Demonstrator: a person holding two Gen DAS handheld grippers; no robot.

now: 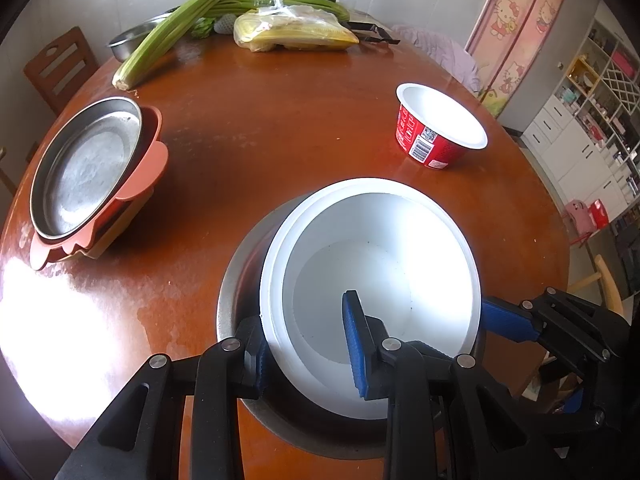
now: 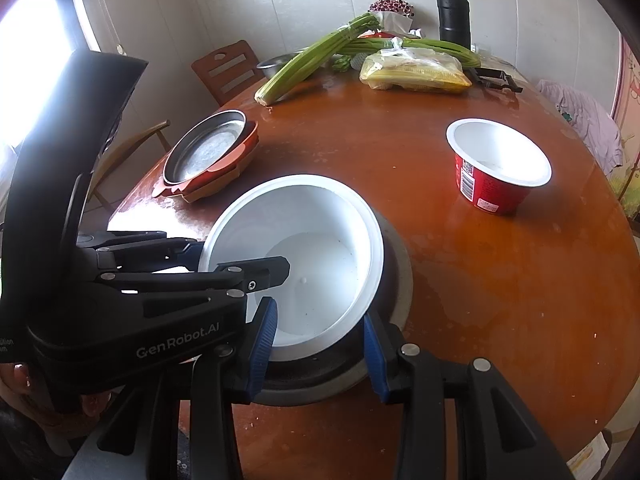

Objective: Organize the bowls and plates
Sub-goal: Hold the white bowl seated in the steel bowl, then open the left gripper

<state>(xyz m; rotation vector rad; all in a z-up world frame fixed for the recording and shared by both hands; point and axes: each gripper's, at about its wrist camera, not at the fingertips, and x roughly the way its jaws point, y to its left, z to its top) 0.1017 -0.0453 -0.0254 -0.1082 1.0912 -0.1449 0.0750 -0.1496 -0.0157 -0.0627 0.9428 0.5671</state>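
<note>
1. Left wrist view: my left tool [image 1: 306, 328] is clenched on the white bowl [image 1: 380, 240]. 1 blue pad [image 1: 261, 360] presses the outside of the near-left rim and the other finger sits inside the bowl.
2. The white bowl sits nested in a steel bowl [image 1: 240, 280], which stands on the brown surface [image 1: 260, 120]. A doubled rim line shows on its left side; I cannot tell whether that means 2 white bowls.
3. Right wrist view: my right tool [image 2: 319, 316] is clamped on the same white bowl at its near rim, with 1 finger inside and 1 outside, above the steel bowl's lip.
4. Left of the white bowl, well apart, a steel plate [image 1: 84, 168] lies on top of an orange plate [image 1: 152, 160], with more plates stacked under them.
5. Right of the white bowl and further back, a red paper cup [image 1: 424, 144] stands upright, white inside.
6. Far beyond the white bowl lie celery stalks [image 1: 172, 32] and a bag of corn [image 1: 296, 32], with a black flask [image 2: 454, 12] behind them.
</note>
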